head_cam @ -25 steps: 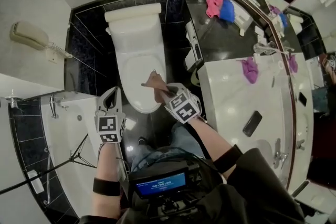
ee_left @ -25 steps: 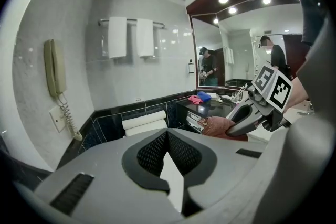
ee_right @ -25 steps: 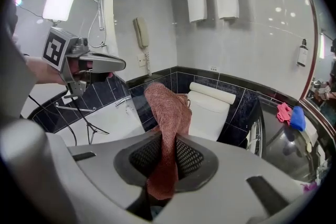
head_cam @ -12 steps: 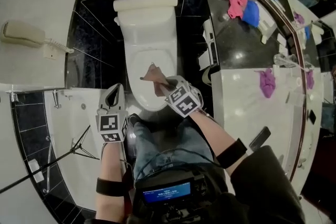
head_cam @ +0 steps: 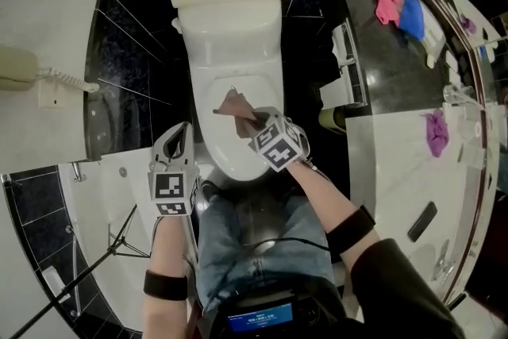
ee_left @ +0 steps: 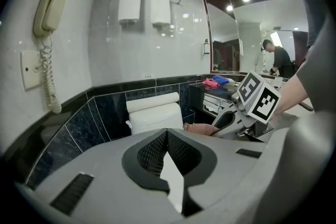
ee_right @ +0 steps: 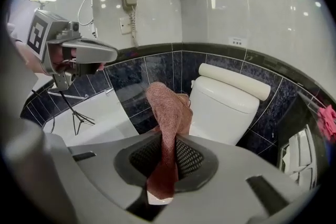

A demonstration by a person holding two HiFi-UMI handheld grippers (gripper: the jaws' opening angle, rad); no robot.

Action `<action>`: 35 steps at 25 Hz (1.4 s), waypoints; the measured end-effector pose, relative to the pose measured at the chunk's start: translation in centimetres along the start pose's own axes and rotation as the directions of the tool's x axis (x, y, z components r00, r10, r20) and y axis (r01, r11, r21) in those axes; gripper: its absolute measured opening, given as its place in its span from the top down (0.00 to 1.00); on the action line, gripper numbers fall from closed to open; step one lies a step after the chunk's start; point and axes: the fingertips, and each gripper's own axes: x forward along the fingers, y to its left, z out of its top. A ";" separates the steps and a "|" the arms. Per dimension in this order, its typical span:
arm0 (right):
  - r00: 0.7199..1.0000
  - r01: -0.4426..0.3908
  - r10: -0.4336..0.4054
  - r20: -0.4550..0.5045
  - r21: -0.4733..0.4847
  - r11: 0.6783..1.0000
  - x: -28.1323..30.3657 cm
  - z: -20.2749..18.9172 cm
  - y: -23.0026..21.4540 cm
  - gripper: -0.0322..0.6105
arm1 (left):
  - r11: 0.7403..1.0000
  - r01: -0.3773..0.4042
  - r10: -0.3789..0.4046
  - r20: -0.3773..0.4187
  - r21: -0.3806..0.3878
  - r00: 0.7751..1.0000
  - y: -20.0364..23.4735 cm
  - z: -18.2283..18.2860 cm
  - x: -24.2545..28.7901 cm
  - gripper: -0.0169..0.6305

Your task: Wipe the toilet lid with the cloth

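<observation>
1. The right gripper [head_cam: 254, 123], its forearm reaching in from the lower right, clamps a crumpled reddish-brown terry cloth [head_cam: 235, 103] over the closed white toilet lid [head_cam: 218, 143].
2. The left gripper [head_cam: 184, 131], jaws together and empty, points forward beside the lid's left edge.

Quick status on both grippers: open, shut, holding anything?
Left gripper: shut, nothing between its jaws.
Right gripper: shut on the reddish-brown terry cloth.

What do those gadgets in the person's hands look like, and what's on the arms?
The left gripper and right gripper are pale grey plastic shells with black meshed pads, each carrying a white cube printed with black square markers. A black band circles each forearm.
</observation>
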 end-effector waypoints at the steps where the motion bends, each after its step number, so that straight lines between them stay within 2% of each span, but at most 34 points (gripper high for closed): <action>1: 1.000 0.002 -0.002 -0.004 -0.011 1.000 1.7 -0.3 -0.3 0.84 | 1.000 0.000 0.000 0.000 -0.006 1.000 0.4 -1.0 0.8 0.97; 9: 1.000 -0.013 0.012 -0.008 -0.082 0.997 16.9 -1.7 -1.6 0.84 | 1.000 -0.002 0.002 -0.015 -0.016 1.000 2.5 -9.2 6.7 0.97; 13: 0.998 -0.028 0.021 -0.065 -0.110 0.993 25.2 -3.4 -2.1 0.84 | 0.999 -0.012 0.012 -0.011 -0.033 1.000 2.9 -12.6 9.1 0.97; 18: 0.995 -0.010 -0.004 -0.103 -0.134 0.991 32.4 -3.4 -3.4 0.84 | 0.997 -0.016 0.015 -0.020 -0.071 1.000 3.4 -14.2 11.1 0.97; 21: 0.987 -0.004 -0.019 -0.162 -0.139 0.990 35.4 -4.6 -4.0 0.84 | 0.996 -0.022 0.020 -0.025 -0.085 0.999 4.2 -14.9 11.8 0.97; 25: 0.978 -0.002 -0.026 -0.206 -0.135 0.991 36.7 -6.8 -4.4 0.84 | 0.999 -0.008 0.006 -0.036 -0.053 0.999 4.8 -15.7 12.3 0.97; 30: 0.975 0.022 -0.045 -0.219 -0.107 0.994 34.2 -9.7 -7.4 0.84 | 0.996 -0.014 0.010 -0.042 -0.090 0.999 4.2 -15.7 13.1 0.97; 35: 0.961 0.106 -0.100 -0.257 0.010 0.994 29.7 -14.6 -12.9 0.84 | 0.997 0.016 -0.018 -0.026 -0.072 0.999 2.5 -15.3 14.0 0.97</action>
